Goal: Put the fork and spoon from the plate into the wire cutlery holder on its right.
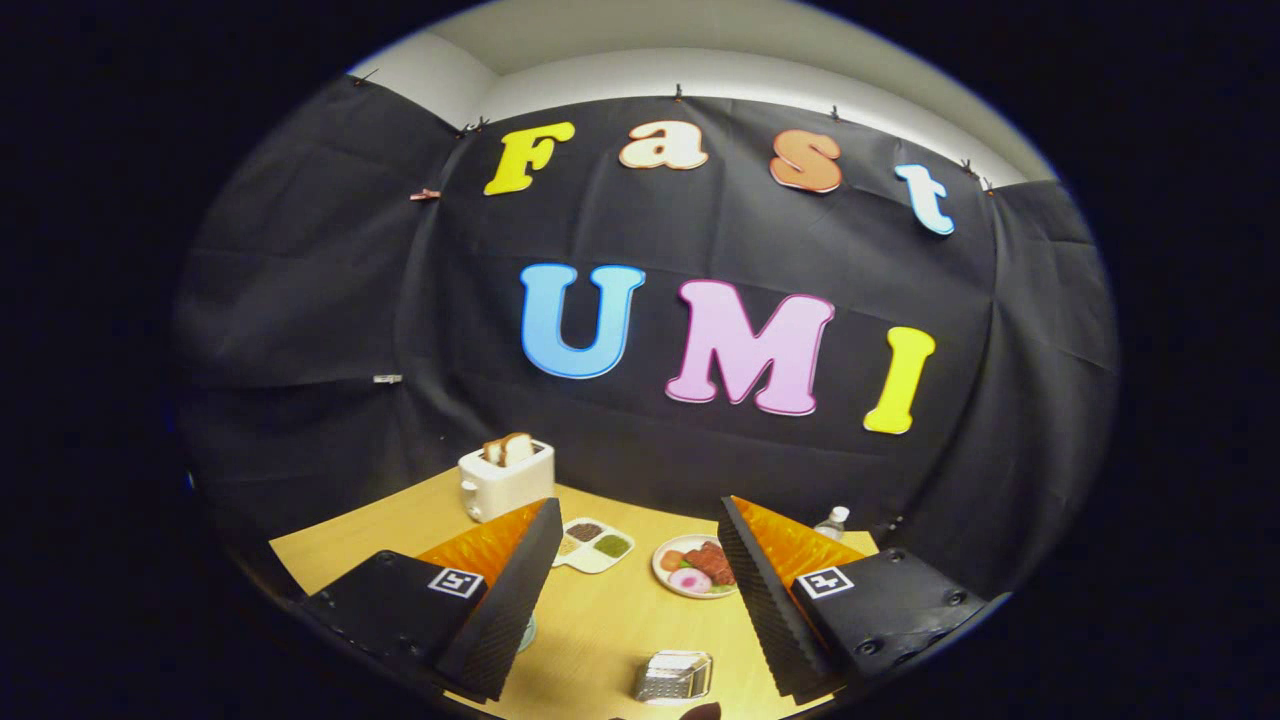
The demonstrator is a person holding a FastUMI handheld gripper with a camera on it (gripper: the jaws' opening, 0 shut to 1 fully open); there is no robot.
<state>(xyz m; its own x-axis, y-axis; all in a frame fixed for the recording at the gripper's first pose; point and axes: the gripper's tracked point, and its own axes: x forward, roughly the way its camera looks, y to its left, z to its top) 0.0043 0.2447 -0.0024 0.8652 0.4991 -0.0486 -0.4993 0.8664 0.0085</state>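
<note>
- The tool (632,590) hangs above the counter (600,620) with its 2 fingers (500,610) wide apart and nothing between them
- The wire holder (673,676) stands on the counter low between the fingers, nearer the camera than their tips, touching neither
- A dark rounded shape (700,712) sits just below the holder; too little of it is visible to tell what it is
- The fork, spoon and their plate cannot be made out; a bluish rim (528,632) peeks from behind the left finger, but what it belongs to is unclear
- Beyond the fingertips lies a small plate (668,577) with toy food on it, partly hidden by the right finger
- Left of that plate is a white tray (597,547) with 4 compartments, holding dark, green and pale fillings
- A white toaster (505,482) with 2 slices of bread in it stands further back on the left, near the black cloth wall (330,330)
- A small clear bottle (832,522) with a white cap stands behind the right finger, by the counter's far edge
</note>
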